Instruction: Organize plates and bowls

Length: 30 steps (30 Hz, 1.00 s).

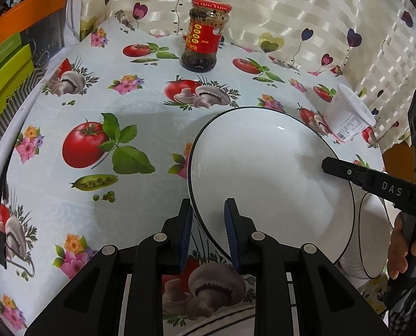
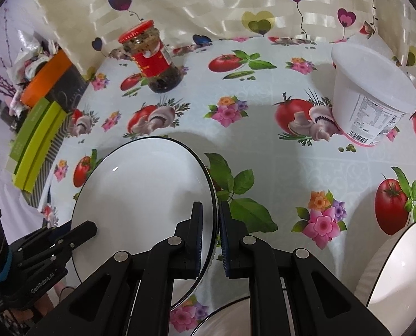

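Both tools on one item: the round white plate with a thin black rim (image 1: 269, 179). It's tilted, lifted off the table (image 1: 151, 140), which wears a pale cloth printed with tomatoes, mushrooms and flowers.

Left tool (image 1: 209, 232): blue pads pinching the plate rim at its 7 o'clock edge, one finger inside the rim, one outside. Right tool (image 2: 210, 238): pads pressed near together, clamped on the rim at about 4 o'clock in its own view. In the left wrist view I see the right tool come in from 3 o'clock, tip resting over the plate's inner face.

Other dishes: a second white black-rimmed bowl (image 2: 398, 266) at 4 o'clock in the right view, apart from the held plate; another rim (image 2: 222, 322) shows at 6 o'clock under the tool, mostly hidden.

Obstacles: glass jar with red lid and red label (image 1: 203, 36) at 12 o'clock, well apart. White plastic lidded tub with barcode label (image 2: 373, 98) at 2 o'clock in the right view, near but not touching. Green and orange boxes (image 1: 6, 64) stacked past the table edge at 9 to 10 o'clock. Heart-print cream curtain (image 1: 278, 8) bounds the far edge.

Open cloth from 9 to 12 o'clock of the plate in the left view.
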Available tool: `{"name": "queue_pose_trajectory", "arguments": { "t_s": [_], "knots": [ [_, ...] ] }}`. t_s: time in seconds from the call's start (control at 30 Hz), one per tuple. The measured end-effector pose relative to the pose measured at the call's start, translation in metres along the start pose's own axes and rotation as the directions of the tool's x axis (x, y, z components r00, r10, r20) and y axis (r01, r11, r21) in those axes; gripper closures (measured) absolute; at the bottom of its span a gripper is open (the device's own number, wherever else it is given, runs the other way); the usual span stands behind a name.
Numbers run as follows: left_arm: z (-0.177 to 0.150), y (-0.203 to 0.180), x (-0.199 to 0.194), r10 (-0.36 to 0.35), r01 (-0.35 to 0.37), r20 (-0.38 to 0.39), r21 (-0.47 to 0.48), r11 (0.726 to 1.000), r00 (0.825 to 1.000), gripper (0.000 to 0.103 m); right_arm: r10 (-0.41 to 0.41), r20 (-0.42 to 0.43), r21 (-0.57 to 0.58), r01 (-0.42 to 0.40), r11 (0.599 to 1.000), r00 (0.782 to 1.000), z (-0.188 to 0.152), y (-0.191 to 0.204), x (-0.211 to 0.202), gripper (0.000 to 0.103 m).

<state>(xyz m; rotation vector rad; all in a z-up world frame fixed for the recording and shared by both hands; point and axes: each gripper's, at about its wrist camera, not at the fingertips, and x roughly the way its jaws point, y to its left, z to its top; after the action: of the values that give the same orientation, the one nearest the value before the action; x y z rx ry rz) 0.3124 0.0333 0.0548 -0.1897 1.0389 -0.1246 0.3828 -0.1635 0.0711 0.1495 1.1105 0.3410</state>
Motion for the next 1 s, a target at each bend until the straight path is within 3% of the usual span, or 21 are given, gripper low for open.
{"name": "queue_pose_trajectory", "arguments": {
  "t_s": [0.47,1.0],
  "knots": [
    [-0.012,0.003,-0.037,0.000,0.000,0.049,-0.012,1.000,0.999,0.079,0.022,0.045,-0.021,-0.021,1.000,0.999,-0.018,0.022,-0.040,0.091],
    [-0.048,0.013,-0.077,0.005,-0.002,0.077,-0.040,0.999,0.997,0.079,0.043,0.052,-0.033,-0.041,0.999,0.998,-0.060,0.049,-0.074,0.091]
  ]
}}
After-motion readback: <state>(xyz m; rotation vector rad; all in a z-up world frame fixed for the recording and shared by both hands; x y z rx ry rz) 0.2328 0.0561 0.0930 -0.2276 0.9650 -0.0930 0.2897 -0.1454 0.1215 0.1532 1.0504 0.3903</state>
